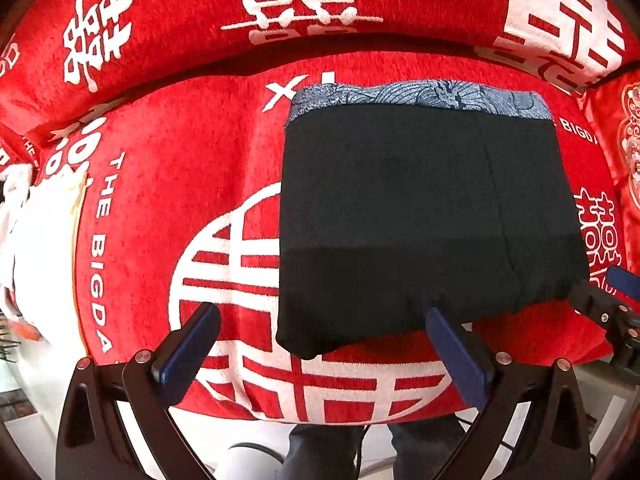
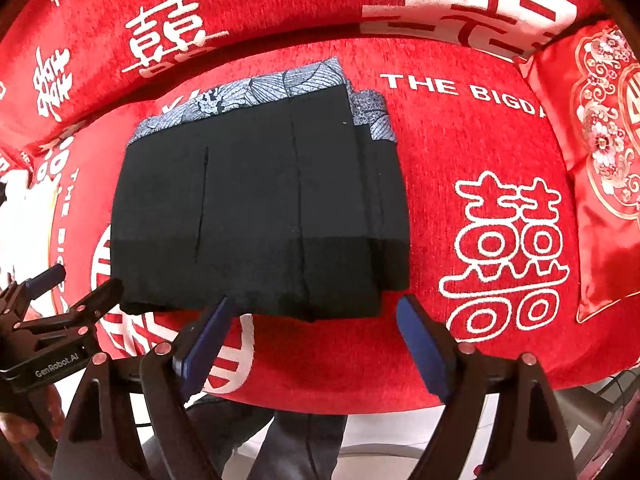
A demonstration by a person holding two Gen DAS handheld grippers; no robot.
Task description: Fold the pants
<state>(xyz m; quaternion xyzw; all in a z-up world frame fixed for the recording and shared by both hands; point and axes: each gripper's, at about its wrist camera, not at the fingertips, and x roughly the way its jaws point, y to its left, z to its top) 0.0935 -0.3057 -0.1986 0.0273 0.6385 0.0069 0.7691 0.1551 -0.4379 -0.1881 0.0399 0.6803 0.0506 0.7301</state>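
Observation:
The black pants (image 1: 420,208) lie folded into a flat rectangle on the red seat, with the blue patterned waistband (image 1: 420,96) along the far edge. My left gripper (image 1: 320,312) hovers open over the near left corner of the fold, nothing pinched between its blue pads. In the right wrist view the same pants (image 2: 260,200) fill the middle. My right gripper (image 2: 316,306) stands open just above their near edge, toward the right end. The fold's layers are stepped at its right side. Each gripper shows at the edge of the other's view: left gripper (image 2: 80,280), right gripper (image 1: 604,286).
The seat is a sofa under a red cover (image 2: 500,140) with white characters, its backrest (image 1: 180,20) behind the pants. A red embroidered cushion (image 2: 600,160) lies at the right. A white bundle (image 1: 36,240) sits at the left. A person's legs (image 2: 296,440) stand before the seat's front edge.

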